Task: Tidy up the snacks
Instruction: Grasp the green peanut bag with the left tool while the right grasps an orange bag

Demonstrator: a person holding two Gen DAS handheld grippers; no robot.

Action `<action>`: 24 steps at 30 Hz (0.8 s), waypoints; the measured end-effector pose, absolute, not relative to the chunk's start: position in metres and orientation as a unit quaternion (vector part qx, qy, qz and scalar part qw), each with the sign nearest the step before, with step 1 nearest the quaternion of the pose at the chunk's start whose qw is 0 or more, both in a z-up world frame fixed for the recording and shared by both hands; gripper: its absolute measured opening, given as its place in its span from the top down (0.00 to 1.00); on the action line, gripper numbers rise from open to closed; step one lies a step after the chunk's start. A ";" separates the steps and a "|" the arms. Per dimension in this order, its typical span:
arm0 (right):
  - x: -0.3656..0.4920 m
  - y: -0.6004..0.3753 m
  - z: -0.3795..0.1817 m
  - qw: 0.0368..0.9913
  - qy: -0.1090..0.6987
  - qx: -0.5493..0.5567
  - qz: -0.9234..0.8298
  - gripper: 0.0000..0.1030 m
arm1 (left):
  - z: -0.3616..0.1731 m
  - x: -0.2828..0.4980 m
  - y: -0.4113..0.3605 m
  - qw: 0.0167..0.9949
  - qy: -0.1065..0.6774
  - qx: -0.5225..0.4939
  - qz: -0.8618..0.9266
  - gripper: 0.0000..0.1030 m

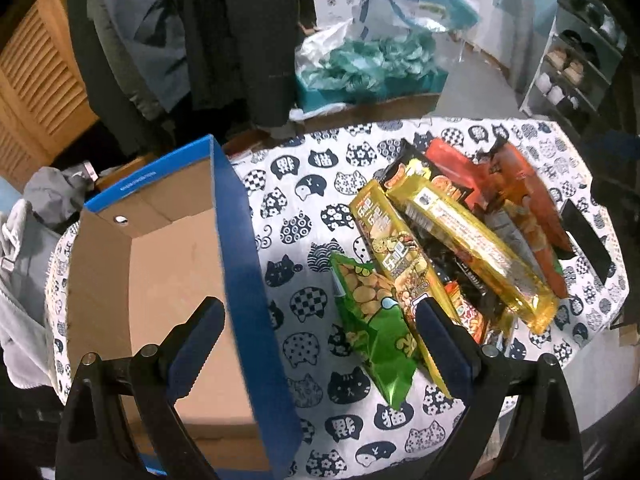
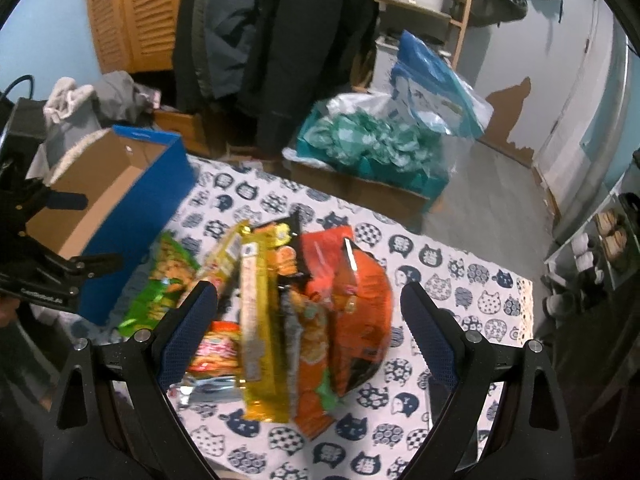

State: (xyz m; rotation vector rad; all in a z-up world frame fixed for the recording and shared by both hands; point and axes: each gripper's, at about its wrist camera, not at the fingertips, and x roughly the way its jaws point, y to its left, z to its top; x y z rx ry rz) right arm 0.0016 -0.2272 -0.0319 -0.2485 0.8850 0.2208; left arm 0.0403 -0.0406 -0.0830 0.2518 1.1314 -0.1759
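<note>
A heap of foil snack packets lies on a worktop (image 1: 304,208) covered with a white cloth printed with navy cat faces, just right of an open blue cardboard box with a bare brown inside (image 1: 168,280). The box holds nothing visible. A green crinkled packet of round biscuits (image 1: 372,312) lies nearest the box, beside a long yellow packet (image 1: 404,264), a second gold-yellow packet (image 1: 480,248) and an orange-red packet (image 1: 524,196) stacked across one another.

The left gripper (image 1: 320,320) hangs over the box's blue wall, its jaws spread wide and holding nothing; one blue pad overlaps the near end of the long yellow packet. The right gripper (image 2: 308,304) hovers above the heap, jaws likewise wide apart and empty, with the orange packets (image 2: 356,300) showing between them.
</note>
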 end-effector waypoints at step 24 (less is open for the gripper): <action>0.084 -0.299 -0.138 0.815 0.575 -0.012 0.068 0.11 | -0.161 0.066 -0.071 0.787 0.596 0.149 -0.068 0.05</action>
